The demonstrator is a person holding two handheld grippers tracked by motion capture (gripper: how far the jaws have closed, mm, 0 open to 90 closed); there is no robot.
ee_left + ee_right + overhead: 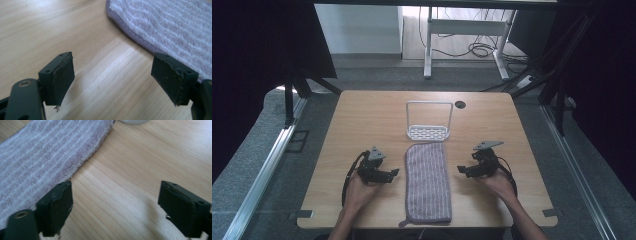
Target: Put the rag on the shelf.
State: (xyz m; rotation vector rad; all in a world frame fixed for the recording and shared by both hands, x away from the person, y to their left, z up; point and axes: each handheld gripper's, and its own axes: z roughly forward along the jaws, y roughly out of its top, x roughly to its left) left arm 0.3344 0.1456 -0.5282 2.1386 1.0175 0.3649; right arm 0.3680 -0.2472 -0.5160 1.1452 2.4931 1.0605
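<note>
Wooden desk (362,115), grey floor beyond. Folded striped towel (428,182) lies at six o'clock, below the white rack (428,121). Left hand-held gripper (395,172) and right hand-held gripper (460,170) flank it, jaws spread, empty. Judged soft and limp: pinch an edge or corner.

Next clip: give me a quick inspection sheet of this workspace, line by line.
Surface: wooden table, round grommet hole at the far edge.
Job's things: striped towel lying flat; white rack beyond it.
Clutter: nothing seen.
Grippers: left gripper and right gripper flank the towel, both open, holding nothing.
Cables: one trails from each gripper; more lie on the floor beyond.
Surroundings: dark curtains, white desk frame behind.
</note>
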